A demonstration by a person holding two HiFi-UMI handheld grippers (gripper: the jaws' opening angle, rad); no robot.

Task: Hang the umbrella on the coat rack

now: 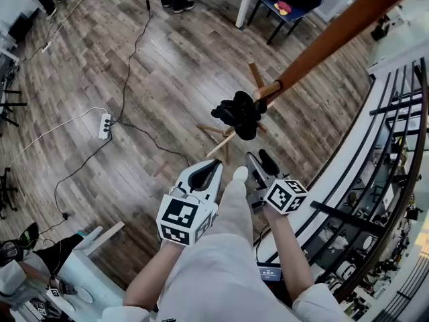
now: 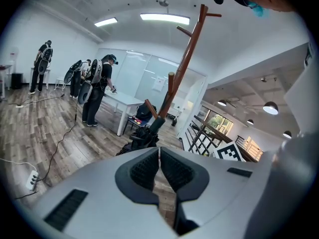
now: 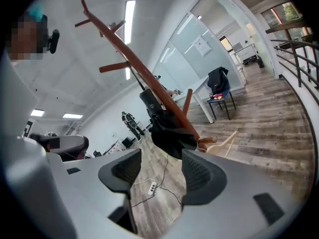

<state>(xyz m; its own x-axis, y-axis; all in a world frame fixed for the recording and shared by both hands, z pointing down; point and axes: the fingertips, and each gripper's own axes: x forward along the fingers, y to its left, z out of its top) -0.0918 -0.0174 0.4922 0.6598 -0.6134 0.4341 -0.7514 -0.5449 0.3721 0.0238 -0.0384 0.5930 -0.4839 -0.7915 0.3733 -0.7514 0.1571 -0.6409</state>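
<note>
The wooden floor (image 1: 134,79) fills the head view. The coat rack (image 1: 328,35) is a brown pole with angled pegs; its pole runs toward 2 o'clock from the frame centre. The umbrella (image 1: 240,115), black and folded, hangs against the pole at a lower peg. Neither gripper touches it.

The left gripper (image 1: 213,166) sits at 7 o'clock of the umbrella. Its jaws are pressed together with nothing between them. In the left gripper view, the umbrella (image 2: 142,136) shows just above the jaw tips.

The right gripper (image 1: 260,161) sits at 5 o'clock of the umbrella. Its jaws stand apart and empty.

A white power strip (image 1: 105,125) lies on the floor at 9 o'clock of the umbrella, well apart.
</note>
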